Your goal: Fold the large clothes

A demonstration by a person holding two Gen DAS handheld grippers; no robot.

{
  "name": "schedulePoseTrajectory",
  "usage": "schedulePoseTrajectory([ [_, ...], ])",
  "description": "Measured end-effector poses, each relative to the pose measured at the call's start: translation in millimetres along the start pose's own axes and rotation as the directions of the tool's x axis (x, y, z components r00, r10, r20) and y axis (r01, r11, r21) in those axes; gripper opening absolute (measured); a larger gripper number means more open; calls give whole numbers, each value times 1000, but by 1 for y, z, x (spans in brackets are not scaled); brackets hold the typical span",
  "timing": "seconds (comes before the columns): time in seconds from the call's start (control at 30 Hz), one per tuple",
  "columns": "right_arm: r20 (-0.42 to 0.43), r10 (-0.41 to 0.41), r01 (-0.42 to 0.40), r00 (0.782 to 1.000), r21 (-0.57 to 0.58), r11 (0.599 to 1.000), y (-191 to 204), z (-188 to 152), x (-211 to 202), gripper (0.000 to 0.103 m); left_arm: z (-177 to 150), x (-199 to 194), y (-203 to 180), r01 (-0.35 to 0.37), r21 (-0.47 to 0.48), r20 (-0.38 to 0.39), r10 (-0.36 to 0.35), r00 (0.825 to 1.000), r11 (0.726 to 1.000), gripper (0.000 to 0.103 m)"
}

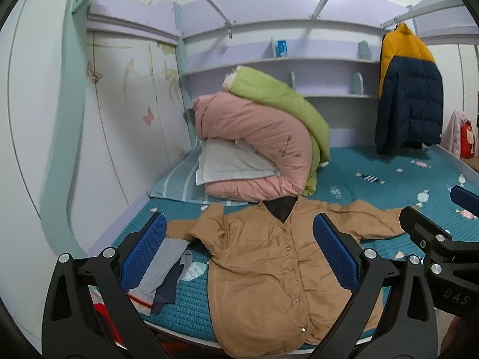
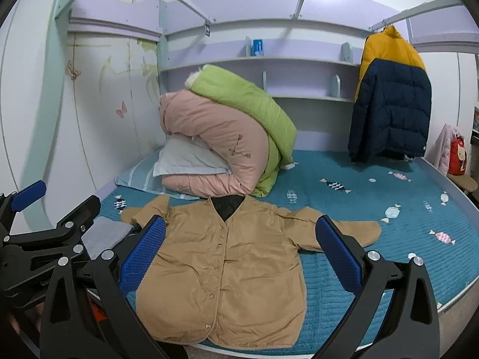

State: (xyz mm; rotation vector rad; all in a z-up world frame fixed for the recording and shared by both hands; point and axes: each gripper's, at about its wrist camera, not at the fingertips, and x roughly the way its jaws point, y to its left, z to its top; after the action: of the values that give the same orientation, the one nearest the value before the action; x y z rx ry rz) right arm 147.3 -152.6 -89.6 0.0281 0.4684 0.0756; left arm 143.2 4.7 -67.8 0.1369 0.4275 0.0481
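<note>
While both grippers, left [image 1: 239, 254] and right [image 2: 241, 254], hover spread, the tan jacket [image 2: 227, 266] lies flat on the teal bed [image 2: 389, 239], quilts [image 2: 215, 146] piled behind it.

Creased tan cloth jacket [image 2: 227, 272] on quilted teal bedspread [image 2: 389, 263].

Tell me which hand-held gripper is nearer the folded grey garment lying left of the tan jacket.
Left. The left hand-held gripper hangs with the grey garment just beside its left finger. The right hand-held gripper sits farther right, over the tan jacket. Both are open, touching nothing.
</note>
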Motion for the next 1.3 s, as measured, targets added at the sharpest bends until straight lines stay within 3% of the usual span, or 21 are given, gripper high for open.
schedulePoseTrajectory([
  [0.13,-77,17,-16,997,6,1000,3,-9,53,97,-11,54,4,12,5,-101,-11,995,1000,98],
  [0.23,-142,53,-49,988,27,998,8,-18,103,97,-25,104,13,41,0,-201,-40,979,999,98],
  [0.37,-218,102,-92,970,54,994,21,-32,169,97,-50,178,48,52,-66,-348,-72,935,996,98],
  [0.43,-244,106,-99,964,42,994,32,-41,198,97,-65,219,79,15,-121,-426,-66,902,993,98],
  [0.57,-299,126,-123,946,29,992,53,-56,252,97,-89,283,137,-78,-142,-495,-3,869,987,98],
  [0.63,-322,152,-146,934,42,988,59,-62,276,97,-99,318,165,-108,-154,-541,7,841,982,98],
  [0.8,-368,160,-158,916,37,987,75,-75,325,97,-103,380,225,-95,-363,-589,-149,794,927,98],
  [0.87,-378,156,-158,913,27,987,80,-78,340,97,-98,396,245,-120,-436,-579,-176,796,892,98],
  [0.93,-384,159,-161,910,27,987,84,-80,351,97,-97,420,261,-147,-461,-598,-184,780,875,98],
  [1.07,-393,167,-169,904,31,985,91,-82,371,97,-114,478,283,-212,-532,-658,-241,714,820,98],
  [1.13,-399,172,-174,900,31,984,95,-85,380,97,-122,499,286,-236,-528,-681,-241,692,816,98],
  [1.2,-413,171,-175,894,28,984,98,-88,388,97,-126,512,284,-214,-528,-677,-255,690,822,97],
  [1.3,-430,176,-181,885,30,983,102,-93,395,97,-132,531,278,-218,-481,-709,-230,666,849,97],
])
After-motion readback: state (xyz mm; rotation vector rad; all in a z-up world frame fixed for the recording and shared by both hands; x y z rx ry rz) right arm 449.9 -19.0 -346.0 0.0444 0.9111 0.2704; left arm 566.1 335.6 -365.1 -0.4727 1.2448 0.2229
